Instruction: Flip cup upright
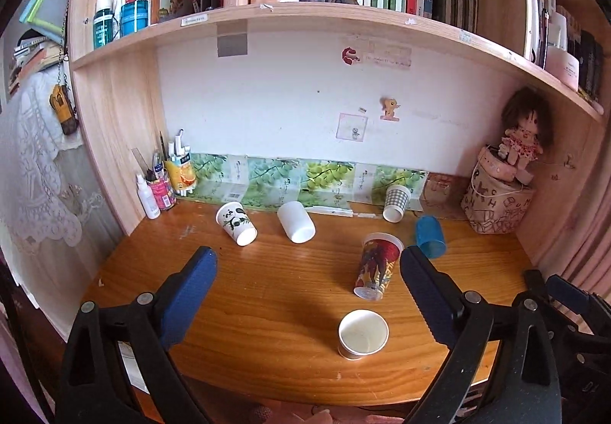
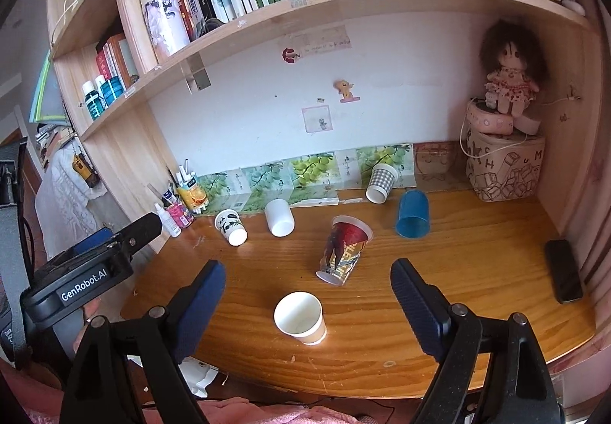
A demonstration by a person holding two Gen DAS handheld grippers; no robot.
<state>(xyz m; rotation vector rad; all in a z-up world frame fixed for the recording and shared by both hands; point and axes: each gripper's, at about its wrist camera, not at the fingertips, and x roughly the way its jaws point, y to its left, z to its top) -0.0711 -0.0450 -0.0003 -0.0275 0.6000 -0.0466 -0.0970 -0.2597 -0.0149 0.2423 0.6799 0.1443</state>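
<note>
Both tools hang back at the near edge of the desk (image 2: 477, 256), each with its blue pads spread wide and nothing between them — the left tool (image 1: 307, 294) and the right tool (image 2: 307, 303) are both clear of every cup. Closest in, a plain white paper cup (image 2: 299, 317) already stands mouth up, just ahead of the pads. Right behind it lies the printed cup (image 2: 343, 250), on its side, its long axis running away from the tools: base towards us, wide rim pointing at the wall, leaning a touch to the right. My read is that this is the next one to be righted, and the right tool looks better placed, since in its view the cup sits nearly dead centre while in the left view it lies off by the right-hand pad. Further back, four more cups are down on their sides — a blue one (image 2: 412, 214), a checked one (image 2: 382, 182), a white one (image 2: 279, 217) and a panda-print one (image 2: 230, 226). Writing: the left tool's body, seen from the right camera, reads "GenRobot.AI"; the printed cup's lettering is too distorted to read, and the book spines on the shelf (image 2: 343, 2) carry Chinese titles I can't make out.
</note>
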